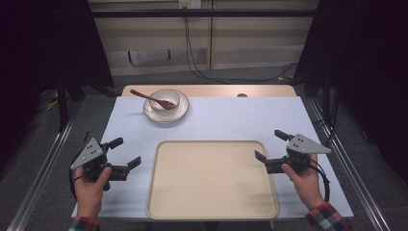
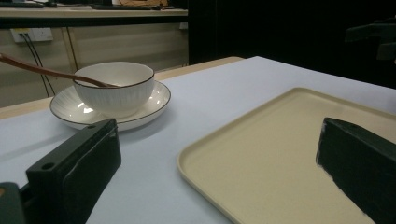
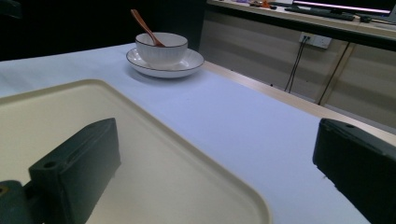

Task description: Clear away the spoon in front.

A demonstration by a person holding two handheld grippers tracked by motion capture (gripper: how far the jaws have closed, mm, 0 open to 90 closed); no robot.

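- The left gripper (image 1: 126,152), lower left of the high view, has its jaws spread wide with nothing between them; the right gripper (image 1: 270,146), lower right, is likewise released and empty.
- The tray (image 1: 212,213) lies bare in the lower middle, between the two grippers; each gripper's inner jaw hangs near or over a side rim.
- The bowl (image 1: 165,98) sits on a saucer (image 1: 181,111) in the upper left of the high view, well apart from both grippers.
- The spoon (image 1: 144,96) leans in the bowl, handle jutting out to the left; a careless reach could likely knock it and tip the bowl.
- Lifting the saucer alone might let the bowl slide.
- The table (image 1: 231,118) offers open room between tray and saucer; the saucer stands near the far edge.
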